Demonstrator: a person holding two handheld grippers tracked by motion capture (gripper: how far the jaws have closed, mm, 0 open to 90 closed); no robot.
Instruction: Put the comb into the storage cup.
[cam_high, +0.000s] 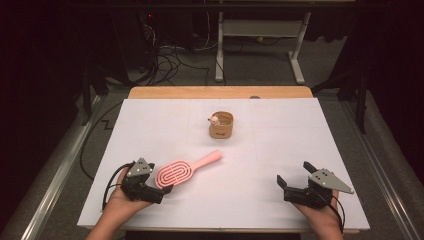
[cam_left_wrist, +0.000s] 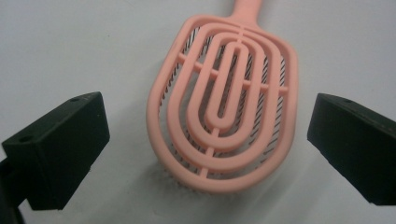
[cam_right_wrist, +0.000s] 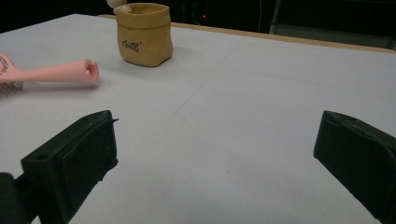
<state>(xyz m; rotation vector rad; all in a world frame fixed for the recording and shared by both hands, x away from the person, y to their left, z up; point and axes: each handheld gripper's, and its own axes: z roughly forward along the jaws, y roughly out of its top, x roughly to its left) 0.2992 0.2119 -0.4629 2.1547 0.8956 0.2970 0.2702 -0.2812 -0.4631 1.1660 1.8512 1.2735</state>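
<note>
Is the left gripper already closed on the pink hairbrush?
No, the left gripper has its jaws wide apart on either side of the pink hairbrush, and neither touches it.

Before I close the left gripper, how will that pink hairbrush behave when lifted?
The hairbrush looks like stiff moulded plastic, and its slotted head suggests it is light. Gripped at the head, the long handle may droop. The left gripper straddles it, open.
</note>
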